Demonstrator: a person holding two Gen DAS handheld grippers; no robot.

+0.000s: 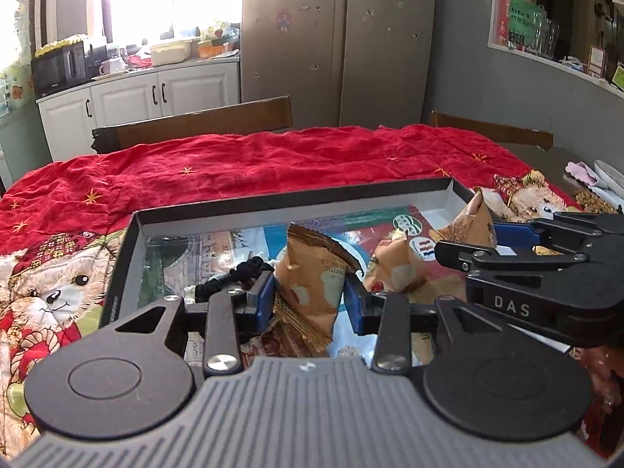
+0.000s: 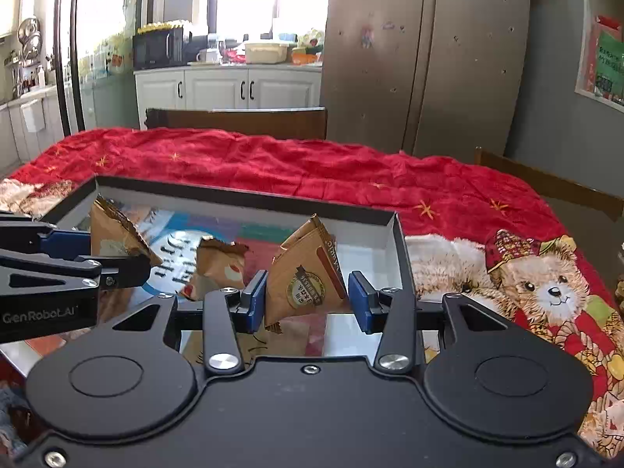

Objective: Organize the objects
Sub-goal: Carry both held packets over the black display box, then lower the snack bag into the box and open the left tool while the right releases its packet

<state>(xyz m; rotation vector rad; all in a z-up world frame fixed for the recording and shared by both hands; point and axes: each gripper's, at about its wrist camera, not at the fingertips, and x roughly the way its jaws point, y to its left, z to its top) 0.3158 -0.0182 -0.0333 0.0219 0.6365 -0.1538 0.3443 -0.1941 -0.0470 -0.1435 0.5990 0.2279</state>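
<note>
Two brown snack packets stand out in the left wrist view, each between the blue pads of a tool. The left tool (image 1: pixel 310 298) is closed on the nearer packet (image 1: pixel 312 284), which stands upright, its crimped top edge tilted toward the far wall of the tray (image 1: pixel 296 197). The right tool (image 1: pixel 489 240) reaches in from the right side and pinches a second packet (image 1: pixel 470 220) above the tray's right end. A third packet (image 1: pixel 397 263) lies on the tray floor between the two held ones. A black braided cord (image 1: pixel 234 277) lies in the tray just left of the left tool's pad. The tray is a shallow black-rimmed box with a printed, glossy floor, set on a red cloth (image 1: pixel 234 163) with teddy-bear prints that covers the surface.

From the right wrist view, the right tool (image 2: pixel 308 298) has a tan packet (image 2: pixel 306 277) between its pads: the left pad touches it, while at the right pad I cannot tell whether there is contact. This packet hangs over the right end of the tray (image 2: pixel 249 197), near its corner. The left tool (image 2: pixel 117 257) comes in from the left edge and grips its packet (image 2: pixel 113 234) over the tray's left part. The loose packet (image 2: pixel 218 265) lies on the tray floor between them. The red cloth (image 2: pixel 312 163) spreads beyond the tray on all sides.
</note>
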